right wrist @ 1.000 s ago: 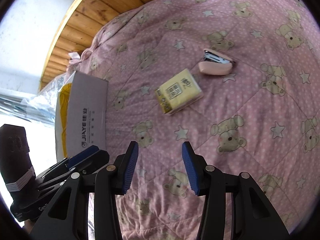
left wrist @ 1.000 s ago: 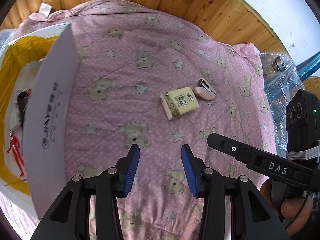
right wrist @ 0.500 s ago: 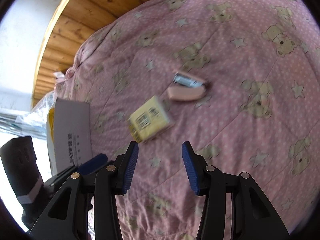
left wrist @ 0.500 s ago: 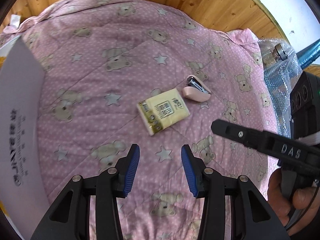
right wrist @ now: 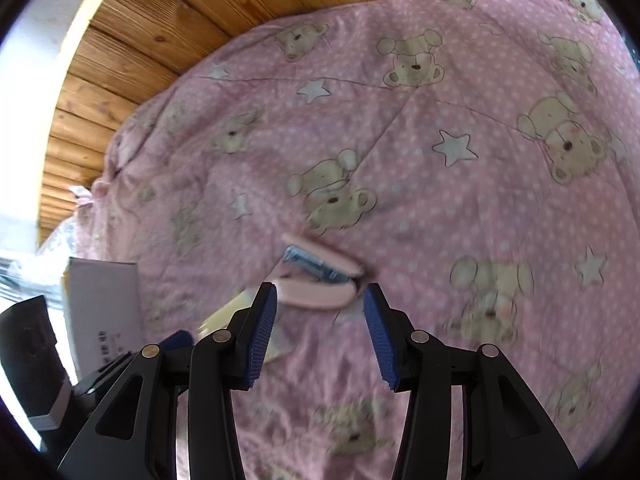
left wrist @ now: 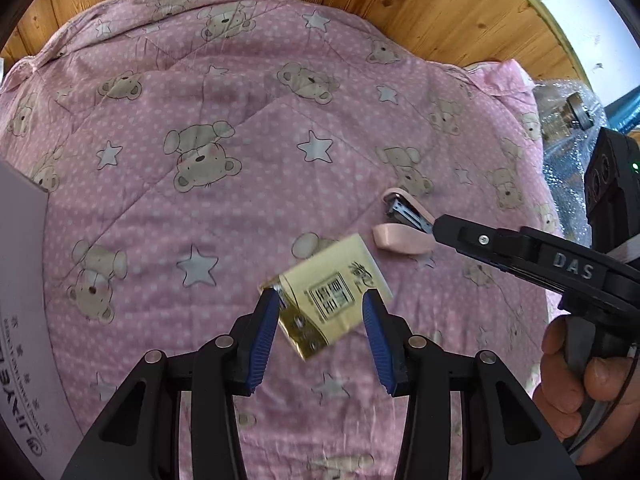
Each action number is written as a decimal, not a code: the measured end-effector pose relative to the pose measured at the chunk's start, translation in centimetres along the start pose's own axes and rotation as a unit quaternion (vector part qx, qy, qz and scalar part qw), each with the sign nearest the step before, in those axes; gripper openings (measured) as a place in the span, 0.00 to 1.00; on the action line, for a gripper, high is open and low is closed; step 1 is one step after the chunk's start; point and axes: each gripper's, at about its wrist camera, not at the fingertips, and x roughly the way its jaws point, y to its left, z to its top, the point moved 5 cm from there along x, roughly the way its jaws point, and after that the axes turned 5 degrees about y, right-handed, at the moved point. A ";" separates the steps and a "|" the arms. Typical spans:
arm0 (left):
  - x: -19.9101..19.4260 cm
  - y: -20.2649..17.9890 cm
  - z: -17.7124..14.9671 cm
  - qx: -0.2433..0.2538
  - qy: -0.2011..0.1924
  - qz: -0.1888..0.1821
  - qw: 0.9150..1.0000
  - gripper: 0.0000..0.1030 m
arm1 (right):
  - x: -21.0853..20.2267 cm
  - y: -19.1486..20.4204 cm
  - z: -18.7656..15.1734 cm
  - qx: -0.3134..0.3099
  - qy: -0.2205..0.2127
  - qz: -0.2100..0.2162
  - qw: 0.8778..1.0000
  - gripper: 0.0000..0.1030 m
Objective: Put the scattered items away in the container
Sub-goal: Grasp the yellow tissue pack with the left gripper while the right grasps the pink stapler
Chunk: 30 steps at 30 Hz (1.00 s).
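Pink bear-print quilt (left wrist: 224, 216) carries everything; white cardboard box (left wrist: 20, 320), the container, sits at its left edge. Yellow tissue pack (left wrist: 332, 296) lies flat, skewed, long axis running diagonally across the left gripper (left wrist: 320, 328), whose jaws stand wide with the pack's near end between them, not yet pinched. Pink stapler (right wrist: 320, 280), just beside the pack, lies crosswise directly ahead of the right gripper (right wrist: 320, 328), also wide and empty. Judgement: each gripper is nearest its own item.
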 end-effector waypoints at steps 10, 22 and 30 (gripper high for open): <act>0.5 -1.7 -0.4 0.049 -0.014 -0.010 0.999 0.44 | 1.3 -1.3 3.4 -0.030 -0.030 -0.065 0.997 0.40; 1.1 -3.2 -1.6 0.093 -0.027 -0.034 0.995 0.45 | -2.4 -0.8 3.0 -0.096 -0.063 -0.013 0.993 0.50; 1.5 -2.6 -0.7 0.108 -0.050 -0.042 0.992 0.48 | 0.2 1.8 1.3 -0.180 -0.034 -0.029 0.983 0.54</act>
